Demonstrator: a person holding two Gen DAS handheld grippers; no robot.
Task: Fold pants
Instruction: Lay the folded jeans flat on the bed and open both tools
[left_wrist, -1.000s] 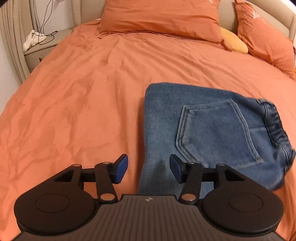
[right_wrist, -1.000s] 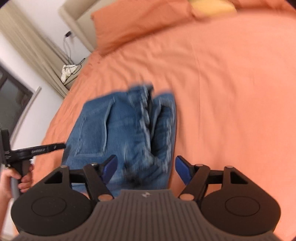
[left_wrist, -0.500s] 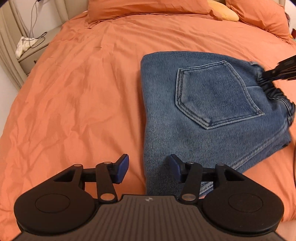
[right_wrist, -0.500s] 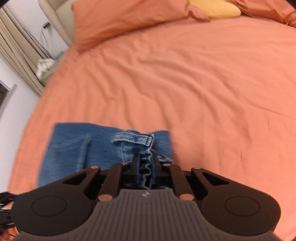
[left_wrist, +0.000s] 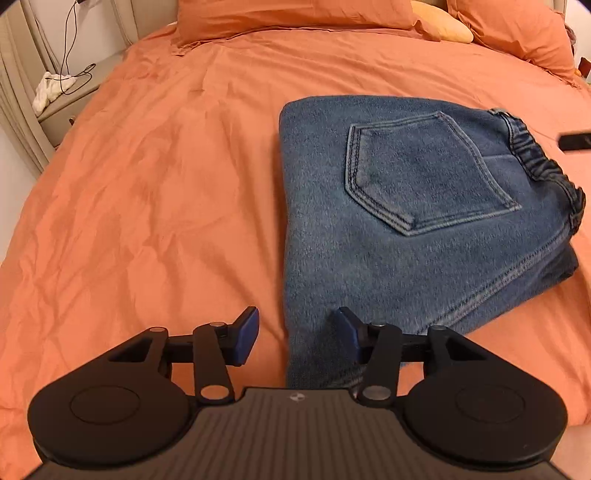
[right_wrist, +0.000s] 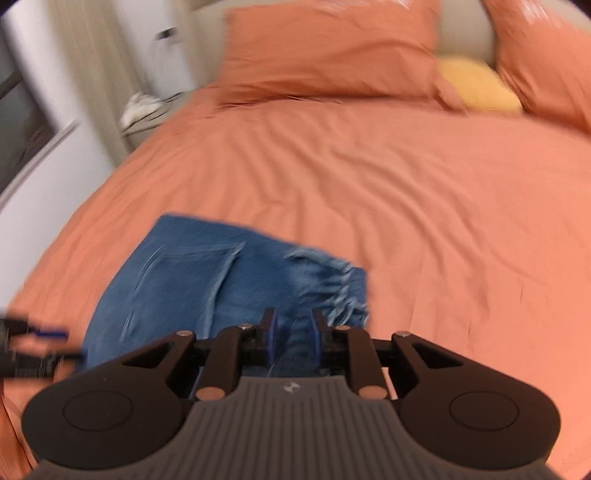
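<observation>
While your left tongs (left_wrist: 295, 332) hang over the near left edge of the jeans (left_wrist: 417, 206), their jaws stand apart and are closing a little; one blue pad sits over the bed (left_wrist: 147, 192), the other over the denim, and neither presses on the cloth. A second ago those jaws stood slightly wider, and the jeans lay lower and further right in that view.

Your right tongs (right_wrist: 293, 332) differ more. A second ago they gaped over the bunched waistband; half a second ago they were pinched tight on it. Now the jaws are narrow and opening, with a strip of denim between the pads, though blur keeps you from seeing whether the pads touch it.

Folded, the jeans (right_wrist: 207, 280) lie flat on the orange bed (right_wrist: 424, 221), back pocket (left_wrist: 424, 173) up, waistband (left_wrist: 539, 166) at the right edge. Pillows (left_wrist: 291, 14) sit at the head of the bed.
</observation>
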